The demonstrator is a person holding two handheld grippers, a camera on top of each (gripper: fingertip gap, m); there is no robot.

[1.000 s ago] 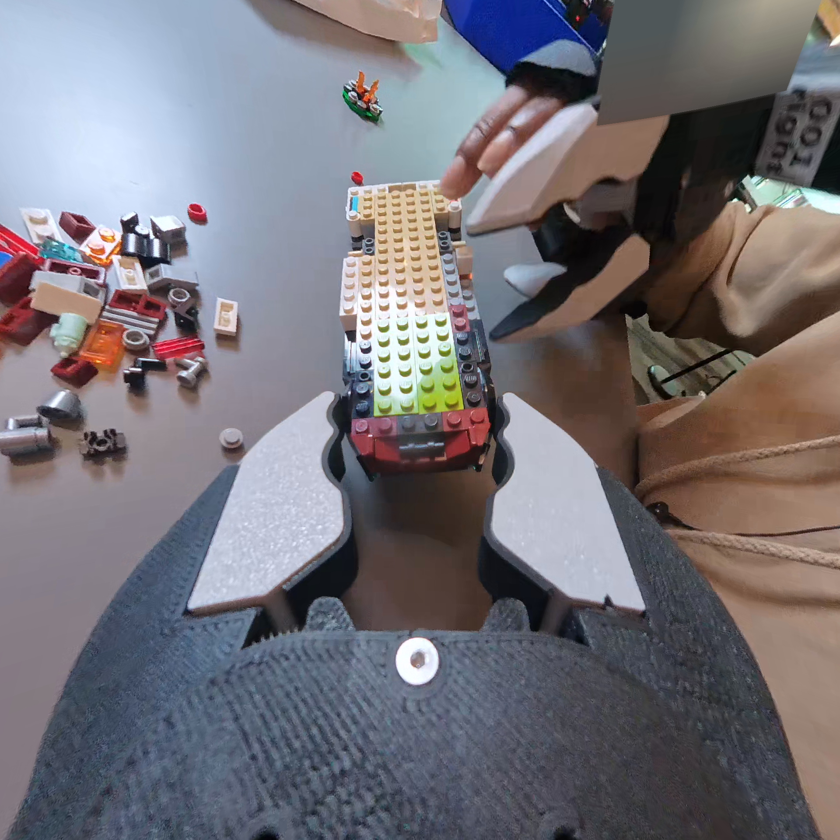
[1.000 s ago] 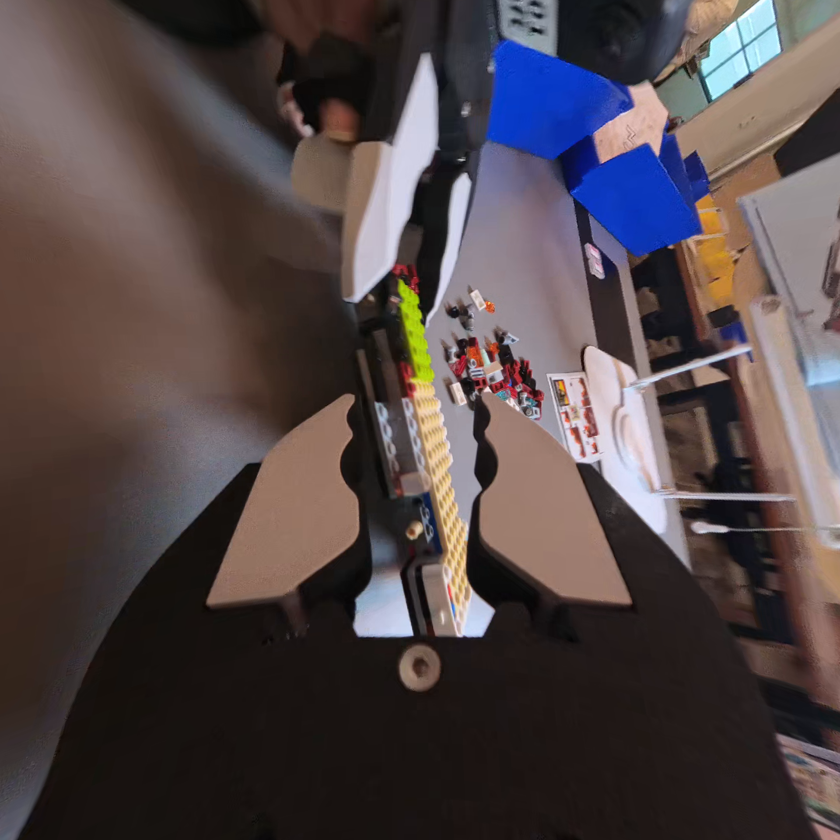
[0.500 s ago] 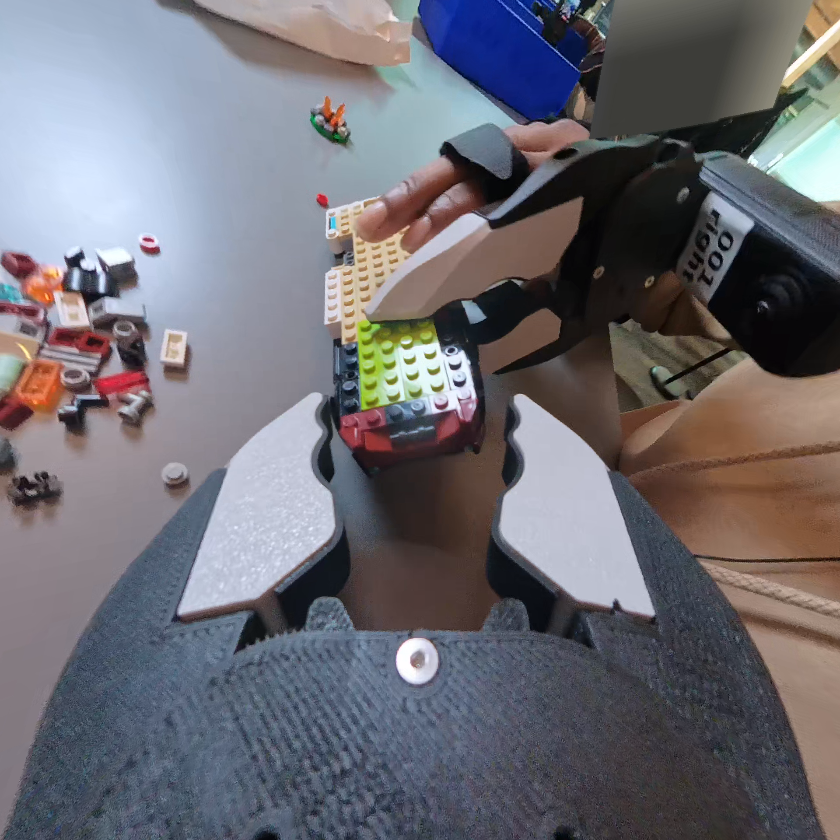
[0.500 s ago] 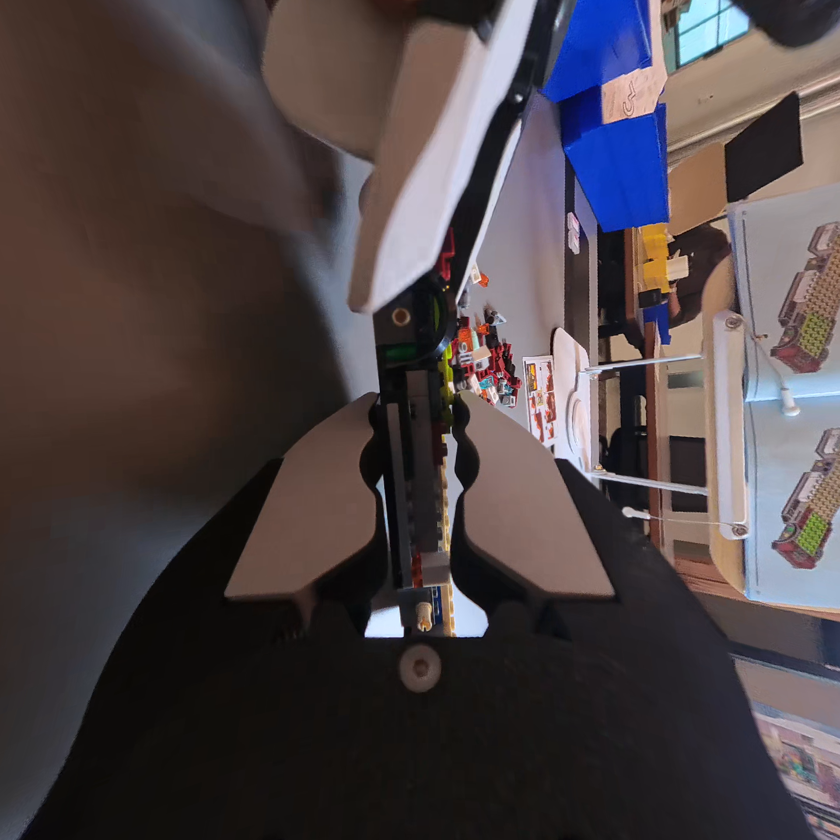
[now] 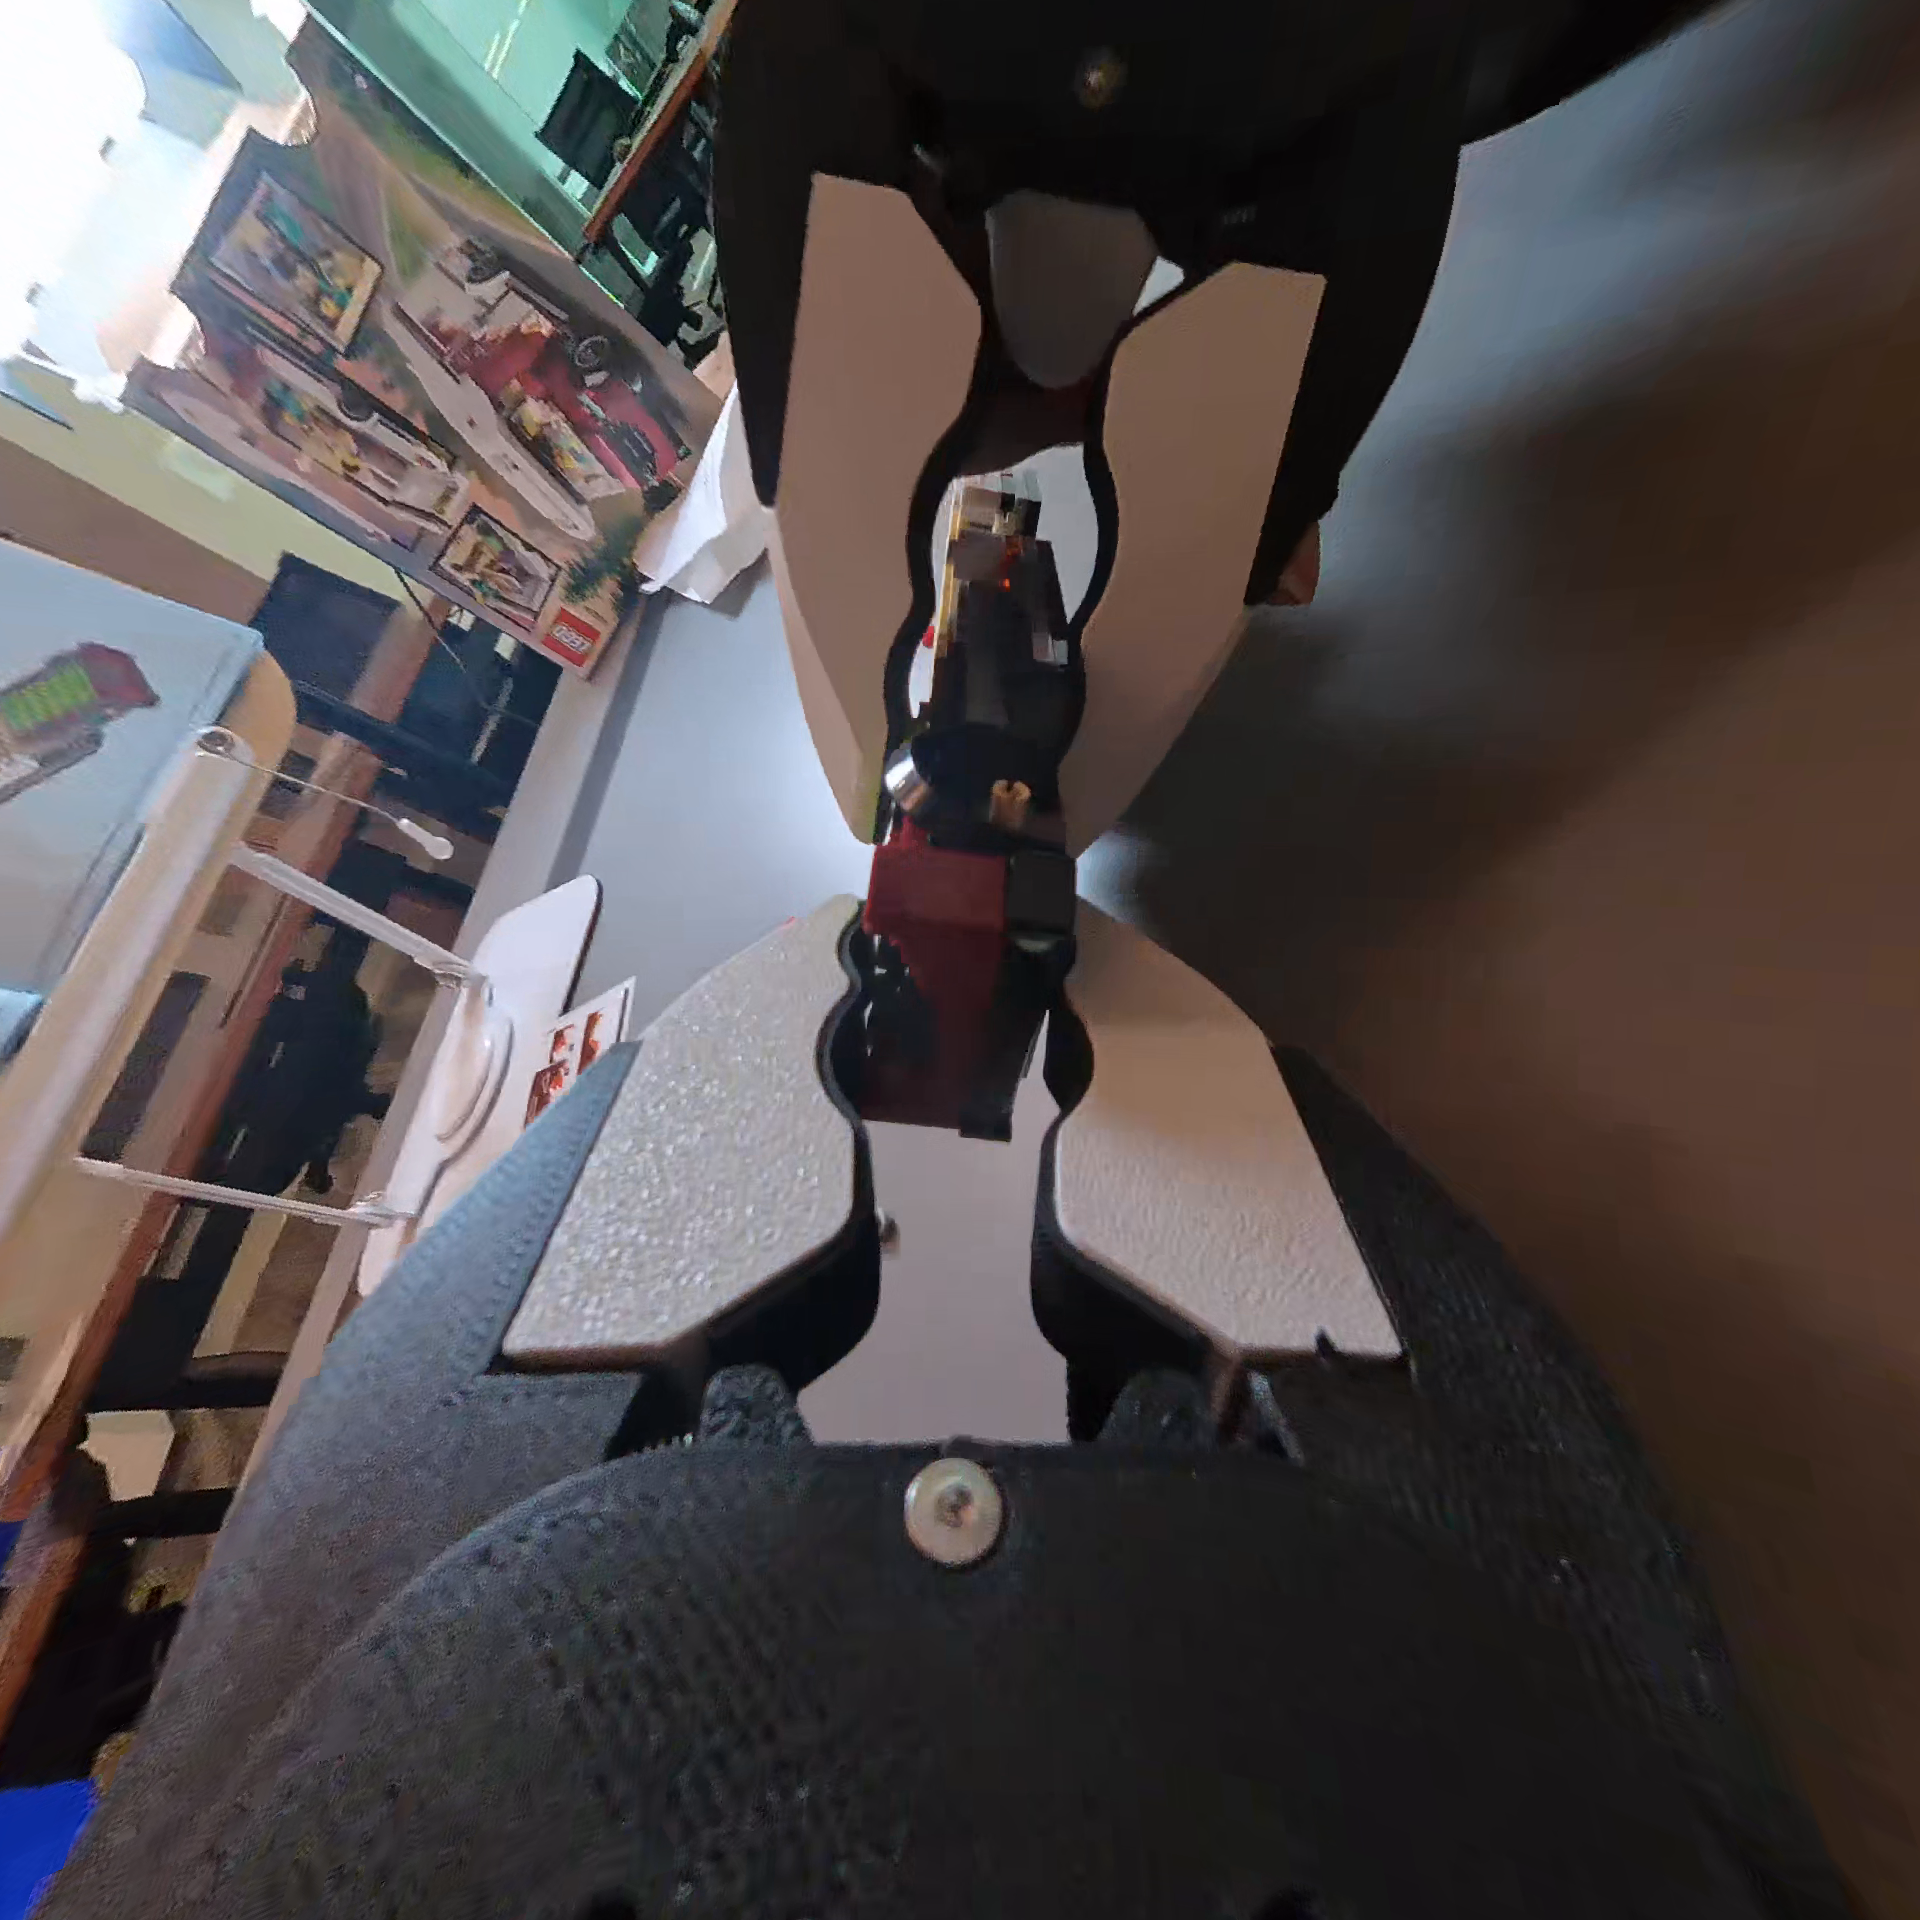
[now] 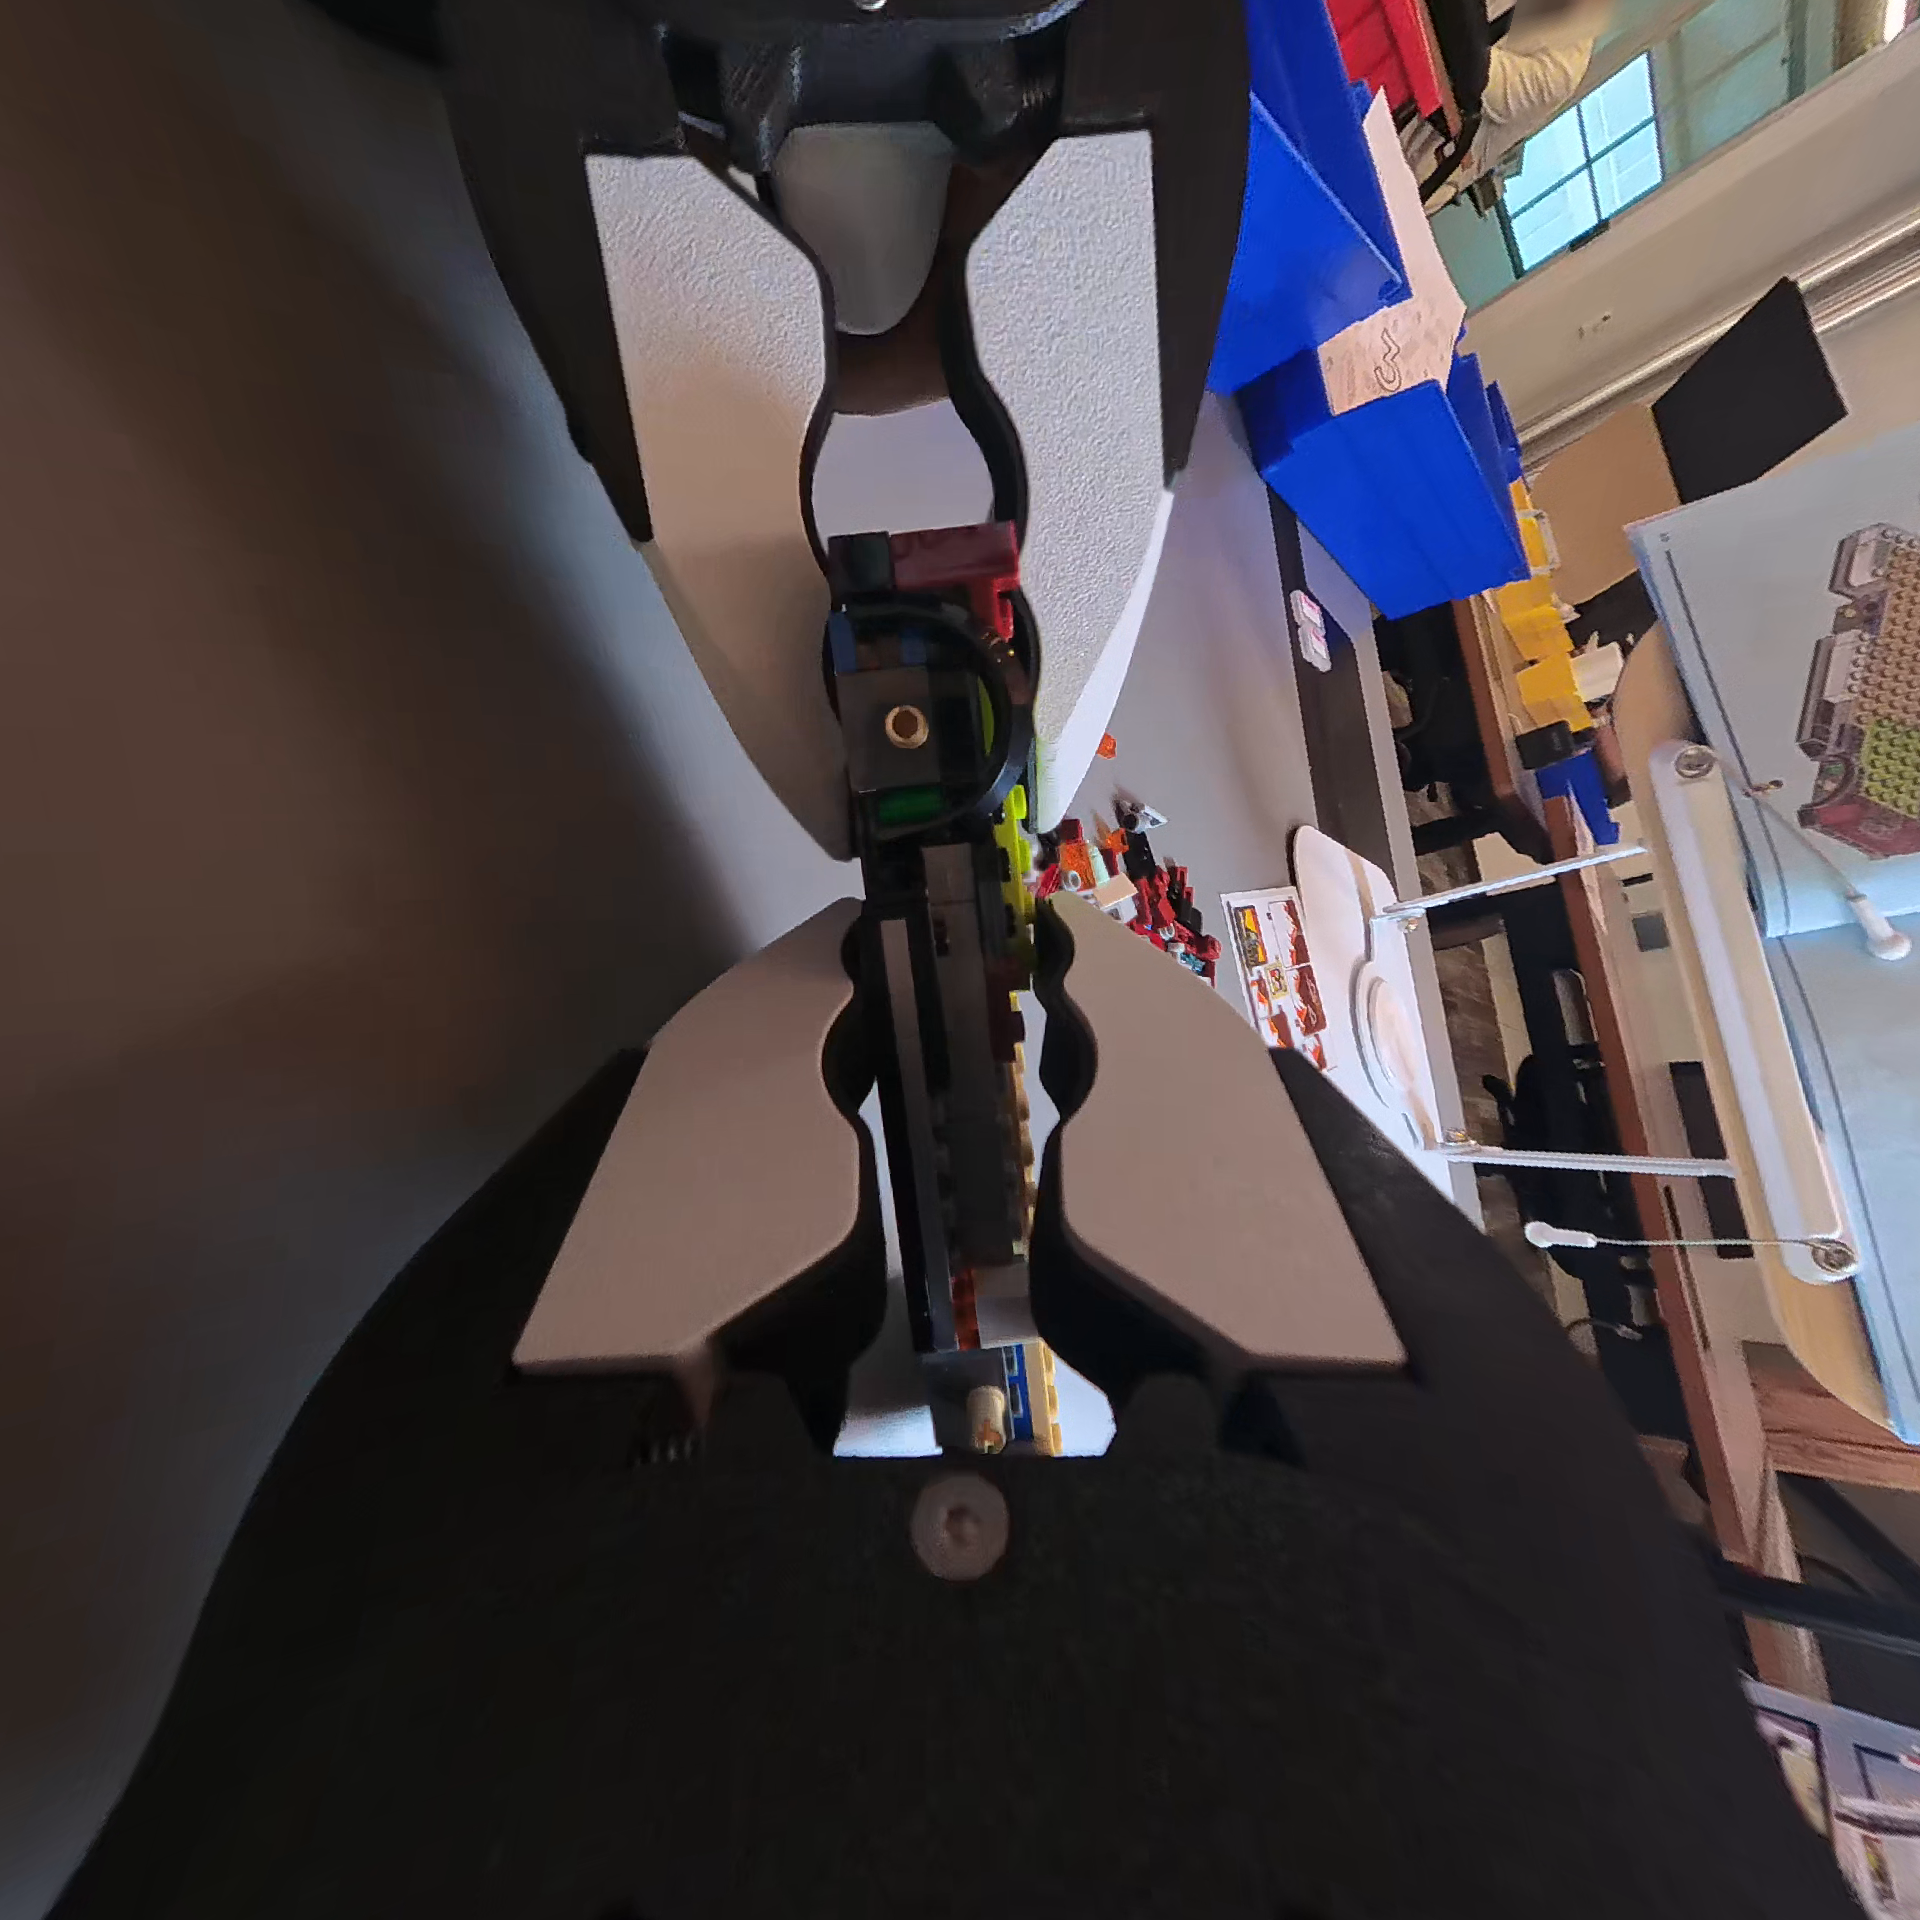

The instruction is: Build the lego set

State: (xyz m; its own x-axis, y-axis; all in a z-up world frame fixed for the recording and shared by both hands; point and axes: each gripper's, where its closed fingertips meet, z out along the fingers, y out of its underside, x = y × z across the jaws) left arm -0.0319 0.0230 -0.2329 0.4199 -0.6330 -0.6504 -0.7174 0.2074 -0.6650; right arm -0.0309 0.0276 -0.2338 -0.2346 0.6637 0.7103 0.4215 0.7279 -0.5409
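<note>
The brick model (image 6: 951, 1049) hangs on edge above the grey table (image 6: 1226, 665), clamped at its dark-red end by the left gripper (image 5: 961, 997) and along its tan length by the right gripper (image 6: 951, 997), apparently to expose its underside, loose bricks (image 6: 1143, 894) lying beyond.

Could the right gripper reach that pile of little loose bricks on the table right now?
Probably not as things stand: the right gripper is shut on the long brick model, which the left gripper clamps too. The loose bricks lie off to one side on the table.
</note>
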